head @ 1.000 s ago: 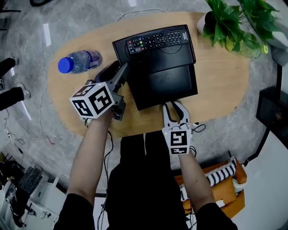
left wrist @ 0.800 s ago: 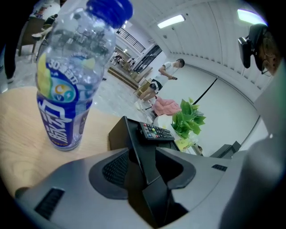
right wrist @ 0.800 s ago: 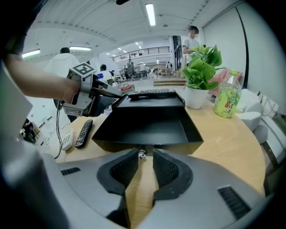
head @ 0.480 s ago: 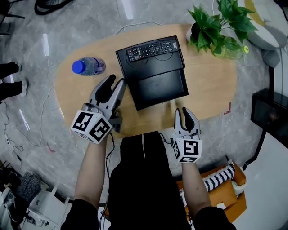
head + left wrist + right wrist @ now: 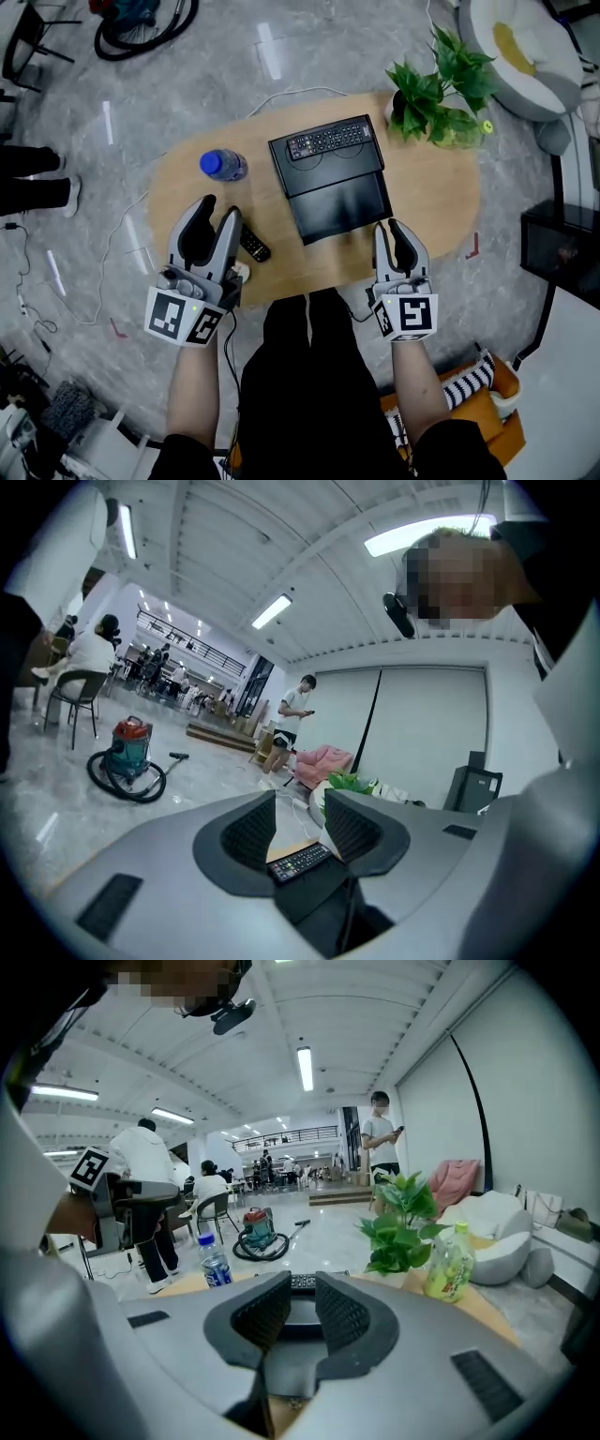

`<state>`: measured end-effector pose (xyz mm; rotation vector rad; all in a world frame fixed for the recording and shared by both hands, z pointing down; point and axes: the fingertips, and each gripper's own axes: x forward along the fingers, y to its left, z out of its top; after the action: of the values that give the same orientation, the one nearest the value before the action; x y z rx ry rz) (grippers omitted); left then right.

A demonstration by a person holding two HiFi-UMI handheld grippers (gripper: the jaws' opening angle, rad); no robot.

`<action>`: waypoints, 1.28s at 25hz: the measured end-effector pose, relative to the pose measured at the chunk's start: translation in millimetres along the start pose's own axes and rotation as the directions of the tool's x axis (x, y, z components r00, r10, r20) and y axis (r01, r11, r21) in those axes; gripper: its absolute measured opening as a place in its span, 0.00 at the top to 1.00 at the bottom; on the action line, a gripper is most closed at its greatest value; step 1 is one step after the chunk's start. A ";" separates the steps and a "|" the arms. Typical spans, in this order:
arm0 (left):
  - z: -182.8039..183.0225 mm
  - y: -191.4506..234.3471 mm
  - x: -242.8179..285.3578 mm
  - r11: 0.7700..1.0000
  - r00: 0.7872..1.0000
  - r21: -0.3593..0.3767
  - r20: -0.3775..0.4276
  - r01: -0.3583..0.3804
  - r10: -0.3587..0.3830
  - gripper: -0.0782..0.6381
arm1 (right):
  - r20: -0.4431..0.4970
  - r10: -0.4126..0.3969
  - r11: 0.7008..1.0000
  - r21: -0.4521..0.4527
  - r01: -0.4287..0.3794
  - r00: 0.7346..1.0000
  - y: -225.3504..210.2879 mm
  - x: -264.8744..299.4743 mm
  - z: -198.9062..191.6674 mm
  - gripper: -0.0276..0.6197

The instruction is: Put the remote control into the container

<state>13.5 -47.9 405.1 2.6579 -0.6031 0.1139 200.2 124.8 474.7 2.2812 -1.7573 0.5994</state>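
Left gripper spread wide, nothing between the jaws. Right gripper jaws a little apart, also empty (gap is narrow but clear in its own view). Both are held over the near edge of the desk, pointing away from the person. Remote control lies in the far half of the black container, ahead of both grippers, touching neither. Container's near end sits just left of the right gripper's tips. Smaller black remote on the desk just right of the left gripper. Water bottle just beyond the left gripper's tips. Potted plant well beyond the right gripper.
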 end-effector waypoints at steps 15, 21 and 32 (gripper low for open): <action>-9.2 14.7 -26.5 0.987 0.997 0.144 -0.010 -0.073 0.075 0.88 | -0.029 0.062 0.996 -0.062 -0.063 0.998 32.0 34.5 -4.6 0.82; -15.7 19.6 -22.1 0.988 0.998 0.138 -0.020 -0.063 0.066 0.88 | -0.049 0.082 0.991 -0.099 -0.087 0.995 34.1 50.0 -4.8 0.82; -42.6 29.3 -23.1 0.986 0.995 0.161 -0.086 -0.038 0.053 0.88 | -0.200 0.258 0.937 -0.186 -0.295 0.945 39.2 114.5 -15.0 0.82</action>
<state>-19.5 -45.5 451.1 2.7750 -0.6501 0.3061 184.0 19.7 534.3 1.7983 -1.9660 0.6016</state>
